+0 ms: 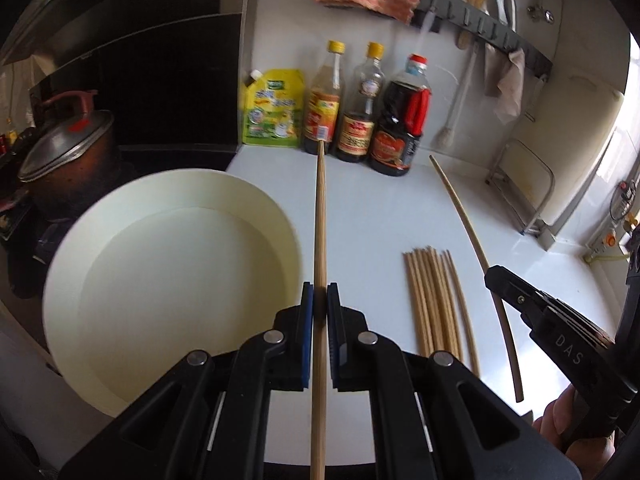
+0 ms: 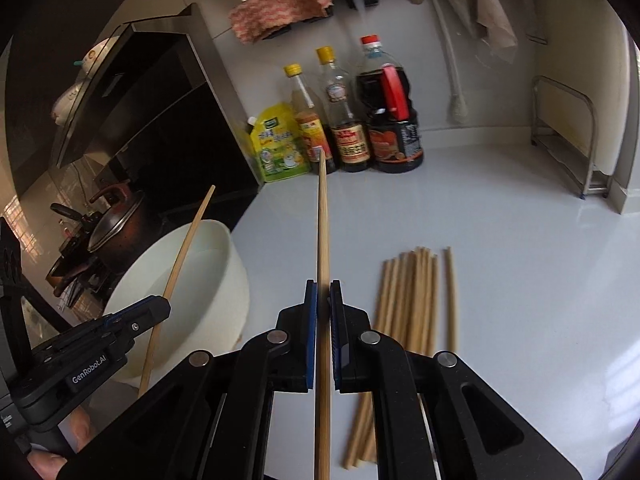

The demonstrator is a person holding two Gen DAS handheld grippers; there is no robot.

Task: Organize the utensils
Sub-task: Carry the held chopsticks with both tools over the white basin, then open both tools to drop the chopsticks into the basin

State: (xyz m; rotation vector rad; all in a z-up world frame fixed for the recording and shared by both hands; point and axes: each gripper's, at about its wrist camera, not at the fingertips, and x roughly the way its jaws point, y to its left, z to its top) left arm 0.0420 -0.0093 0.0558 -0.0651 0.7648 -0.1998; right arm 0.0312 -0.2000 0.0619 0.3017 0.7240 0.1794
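Both tongs are pinching one chopstick each, above the worktop beside the bundle.

Your left tongs (image 1: 320, 292) are pressing their blue pads onto a chopstick (image 1: 320, 216) that is running straight ahead along the fingers, its tip pointing toward the sauce bottles (image 1: 360, 108) at the wall; your right tongs (image 2: 323, 290) are gripping a second chopstick (image 2: 323, 220) the same way. Each stick's long axis is lying nearly parallel to the chopstick bundle (image 1: 436, 300) resting on the white worktop (image 1: 380, 208), so little turning should be needed to lay them alongside. That bundle is sitting to the right of the left tongs and just right of the right tongs, which are looking nearer to it. Your cream bowl (image 1: 160, 216) is standing to the left, closest to your left hand, with no sticks showing in it.
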